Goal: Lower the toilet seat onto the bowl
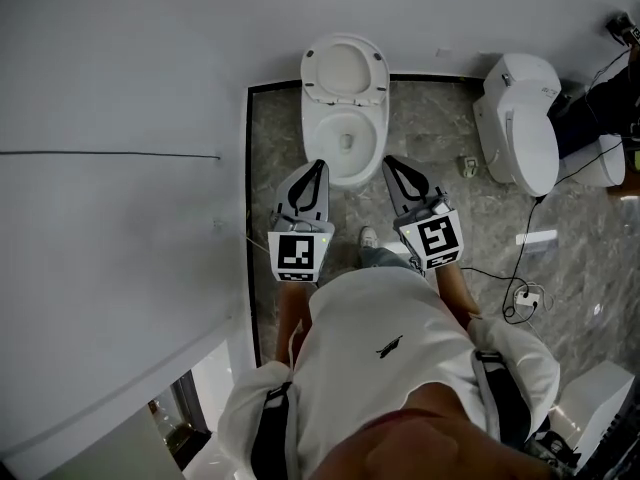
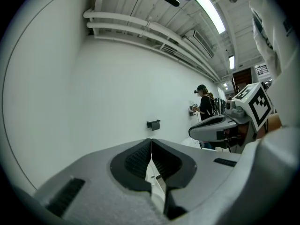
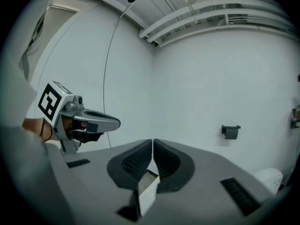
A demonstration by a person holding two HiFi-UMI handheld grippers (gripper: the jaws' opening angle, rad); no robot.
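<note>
In the head view a white toilet stands against the far wall. Its seat (image 1: 344, 70) is tipped up over the open bowl (image 1: 346, 136). My left gripper (image 1: 318, 166) and right gripper (image 1: 391, 162) reach side by side toward the bowl's front rim, one at each side of it, both shut and empty. In the left gripper view the jaws (image 2: 151, 142) meet with nothing between them, and the right gripper (image 2: 220, 128) shows alongside. The right gripper view shows its jaws (image 3: 153, 142) touching, with the left gripper (image 3: 89, 122) at the left.
A second white toilet (image 1: 520, 120) stands to the right. Cables and a power strip (image 1: 525, 296) lie on the marble floor. A white wall (image 1: 120, 148) closes off the left side. A dark bracket (image 2: 153, 124) is on the far wall, and a person (image 2: 205, 103) stands far off.
</note>
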